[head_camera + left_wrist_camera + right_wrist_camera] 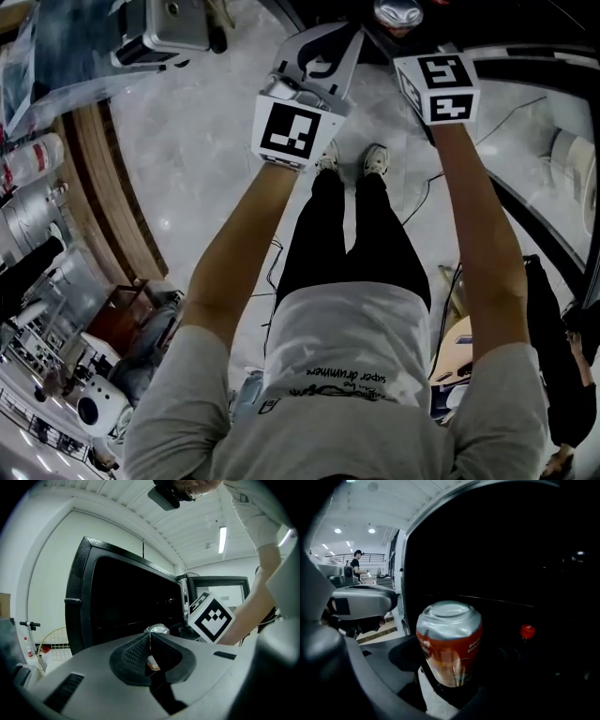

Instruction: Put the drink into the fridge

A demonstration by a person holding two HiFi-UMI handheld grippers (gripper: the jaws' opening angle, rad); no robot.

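The fridge point(511, 550) stands open, its dark interior free straight ahead of the can point(449, 641). 1 red cap point(527, 631) sits inside, just right of that path. On the left, the frame point(404, 573) and the left gripper point(323, 58) crowd close.

Fridge inside point(511, 550): too dark to read.
Red cap point(527, 631): body below lost in dark.
Can point(398, 13): cut by head view's top edge.
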